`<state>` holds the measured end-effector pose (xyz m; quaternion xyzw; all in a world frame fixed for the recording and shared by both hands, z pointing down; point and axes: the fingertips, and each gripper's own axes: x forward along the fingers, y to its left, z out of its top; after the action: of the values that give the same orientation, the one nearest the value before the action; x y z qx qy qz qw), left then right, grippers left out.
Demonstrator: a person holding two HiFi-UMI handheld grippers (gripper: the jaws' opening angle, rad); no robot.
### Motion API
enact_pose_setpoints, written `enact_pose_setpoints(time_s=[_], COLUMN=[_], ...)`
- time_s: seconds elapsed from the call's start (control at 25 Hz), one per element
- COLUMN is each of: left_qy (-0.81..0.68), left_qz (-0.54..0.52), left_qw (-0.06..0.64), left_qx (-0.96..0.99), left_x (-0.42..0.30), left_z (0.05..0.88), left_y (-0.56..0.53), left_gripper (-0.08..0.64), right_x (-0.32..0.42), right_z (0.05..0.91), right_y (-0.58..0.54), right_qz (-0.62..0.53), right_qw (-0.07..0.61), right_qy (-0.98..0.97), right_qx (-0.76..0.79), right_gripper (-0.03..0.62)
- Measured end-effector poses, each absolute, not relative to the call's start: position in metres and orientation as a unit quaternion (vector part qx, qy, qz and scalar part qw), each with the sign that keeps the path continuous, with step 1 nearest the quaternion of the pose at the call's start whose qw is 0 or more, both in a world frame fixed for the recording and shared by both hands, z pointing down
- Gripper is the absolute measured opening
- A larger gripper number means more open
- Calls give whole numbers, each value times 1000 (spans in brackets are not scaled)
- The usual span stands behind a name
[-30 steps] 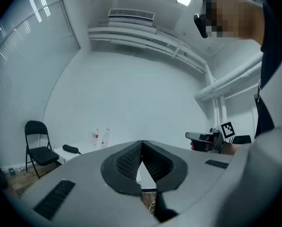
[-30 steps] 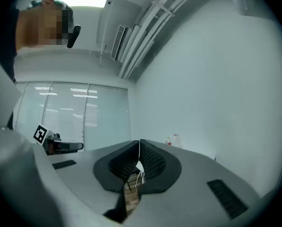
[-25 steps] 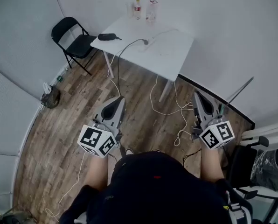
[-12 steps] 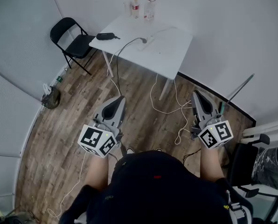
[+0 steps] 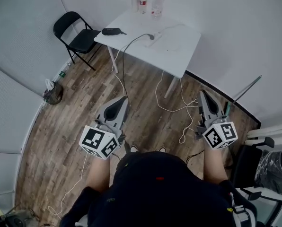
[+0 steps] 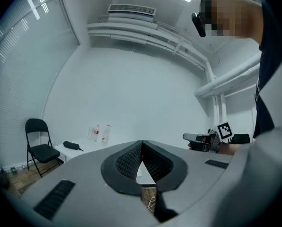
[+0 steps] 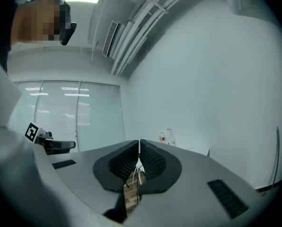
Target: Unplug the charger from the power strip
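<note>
A white power strip (image 5: pixel 156 35) lies on the white table (image 5: pixel 179 48) far across the room. A dark charger plug (image 5: pixel 150 36) sits in it, and its dark cable (image 5: pixel 127 48) drops off the table's front edge. Both grippers are held level over the wooden floor, well short of the table. My left gripper (image 5: pixel 124 99) is shut and empty, its pads meeting at the tips (image 6: pixel 141 143). My right gripper (image 5: pixel 202 92) is shut too, with nothing between its jaws (image 7: pixel 139 143).
A black pouch (image 5: pixel 111 31) and two bottles (image 5: pixel 142 0) stand on the table. A black folding chair (image 5: pixel 77 34) is to its left. White cables (image 5: pixel 171 105) trail across the floor between table and grippers. A dark chair (image 5: pixel 254 169) stands at my right.
The head view has shifted a little, so the table sits slightly higher and further right in the picture. Both grippers keep their places and stay shut.
</note>
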<state>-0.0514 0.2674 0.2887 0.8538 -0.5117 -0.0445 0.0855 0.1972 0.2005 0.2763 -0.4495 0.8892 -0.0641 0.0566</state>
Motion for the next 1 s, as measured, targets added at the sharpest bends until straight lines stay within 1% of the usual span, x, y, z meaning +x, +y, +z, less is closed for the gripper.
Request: enact_pose_setpoints(time_s=[0.4, 0.56, 0.68, 1.0], left_qy=[-501, -504, -502, -500], left_qz=[-38, -29, -32, -23], left_qw=[100, 107, 117, 123], left_qx=[859, 857, 856, 857], left_x=[-109, -134, -141, -143], left_z=[309, 321, 329, 339], left_y=[270, 267, 261, 222], left_gripper=[20, 20, 20, 20], right_x=[135, 113, 107, 101], right_z=[287, 293, 299, 315], right_y=[210, 213, 209, 165], right_qz=[-71, -70, -73, -84], right_qw=[42, 25, 14, 13], right_qy=[888, 888, 886, 886], right_qx=[-452, -455, -457, -457], right_gripper=[26, 26, 26, 26])
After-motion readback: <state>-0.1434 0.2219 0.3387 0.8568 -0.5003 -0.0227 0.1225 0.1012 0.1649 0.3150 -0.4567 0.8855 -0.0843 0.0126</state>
